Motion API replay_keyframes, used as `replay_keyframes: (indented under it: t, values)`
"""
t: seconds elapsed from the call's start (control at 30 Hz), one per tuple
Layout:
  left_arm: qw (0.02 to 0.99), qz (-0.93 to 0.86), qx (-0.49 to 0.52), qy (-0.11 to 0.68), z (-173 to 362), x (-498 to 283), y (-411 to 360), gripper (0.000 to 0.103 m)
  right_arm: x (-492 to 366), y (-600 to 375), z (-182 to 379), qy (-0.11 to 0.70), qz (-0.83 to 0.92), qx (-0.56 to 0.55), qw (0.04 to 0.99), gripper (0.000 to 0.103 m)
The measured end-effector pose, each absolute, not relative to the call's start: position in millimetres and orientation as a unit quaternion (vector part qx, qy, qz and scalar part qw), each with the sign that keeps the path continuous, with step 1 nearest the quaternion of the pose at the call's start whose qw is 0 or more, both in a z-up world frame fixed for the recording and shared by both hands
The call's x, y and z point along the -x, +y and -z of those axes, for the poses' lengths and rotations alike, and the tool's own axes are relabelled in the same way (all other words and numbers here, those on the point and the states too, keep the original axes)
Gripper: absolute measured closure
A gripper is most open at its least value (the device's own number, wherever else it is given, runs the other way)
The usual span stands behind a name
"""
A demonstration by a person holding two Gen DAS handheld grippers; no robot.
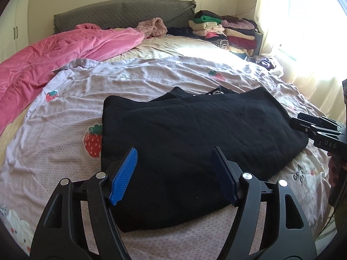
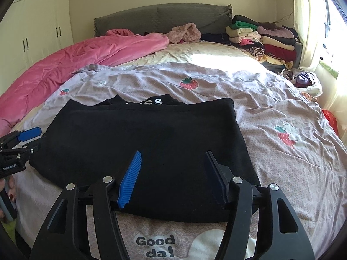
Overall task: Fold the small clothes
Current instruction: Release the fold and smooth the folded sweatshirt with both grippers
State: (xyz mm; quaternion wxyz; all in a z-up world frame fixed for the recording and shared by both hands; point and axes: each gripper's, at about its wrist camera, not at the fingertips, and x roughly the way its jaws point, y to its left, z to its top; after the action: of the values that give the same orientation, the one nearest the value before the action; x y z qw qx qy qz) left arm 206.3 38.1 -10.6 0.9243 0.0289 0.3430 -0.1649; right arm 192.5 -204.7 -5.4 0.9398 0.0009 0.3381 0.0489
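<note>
A black garment (image 1: 195, 125) (image 2: 141, 134) lies folded flat on the strawberry-print sheet (image 1: 151, 78) (image 2: 271, 108), with white lettering peeking out at its far edge. My left gripper (image 1: 175, 150) is open over the garment's near left part; its blue pads (image 1: 124, 173) stand wide apart and grip nothing. My right gripper (image 2: 173, 153) is open too, over the near right part, with only the flat cloth below its jaws. Each gripper shows in the other's view: the right gripper (image 1: 318, 127) at the garment's right edge, the left gripper (image 2: 21, 138) at its left edge.
A pink quilt (image 1: 54, 54) (image 2: 76, 60) is bunched along the bed's left side. Stacks of folded clothes (image 1: 227, 30) (image 2: 266, 36) sit at the far right by the grey headboard (image 1: 121, 13). A bright curtained window (image 1: 303, 32) is on the right, a wardrobe (image 2: 32, 32) on the left.
</note>
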Motion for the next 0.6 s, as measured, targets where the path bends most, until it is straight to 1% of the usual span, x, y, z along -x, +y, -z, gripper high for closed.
replay_keyframes:
  t: [0.03,0.07,0.33,0.37,0.47,0.6]
  values:
    - [0.924,0.165,-0.032,0.343,12.2,-205.0,36.0,0.035,-192.1,-202.7,6.1,0.339,-0.052,0.0,0.939,0.044]
    - [0.924,0.166,-0.035,0.344,13.6,-204.0,34.4,0.035,-191.8,-200.8,6.7,0.34,-0.055,0.0,0.939,0.044]
    - [0.913,0.167,-0.055,0.368,30.9,-203.1,24.0,0.035,-191.1,-182.9,11.3,0.347,-0.078,0.011,0.934,0.044]
    - [0.913,0.165,-0.058,0.37,32.6,-203.3,23.5,0.035,-191.2,-181.2,11.8,0.348,-0.08,0.012,0.934,0.044]
    - [0.909,0.159,-0.064,0.379,37.7,-205.1,23.7,0.035,-190.4,-176.6,12.4,0.347,-0.086,0.014,0.934,0.038]
    - [0.906,0.159,-0.067,0.386,41.7,-205.1,22.2,0.035,-188.8,-170.5,11.1,0.343,-0.092,0.022,0.935,0.037]
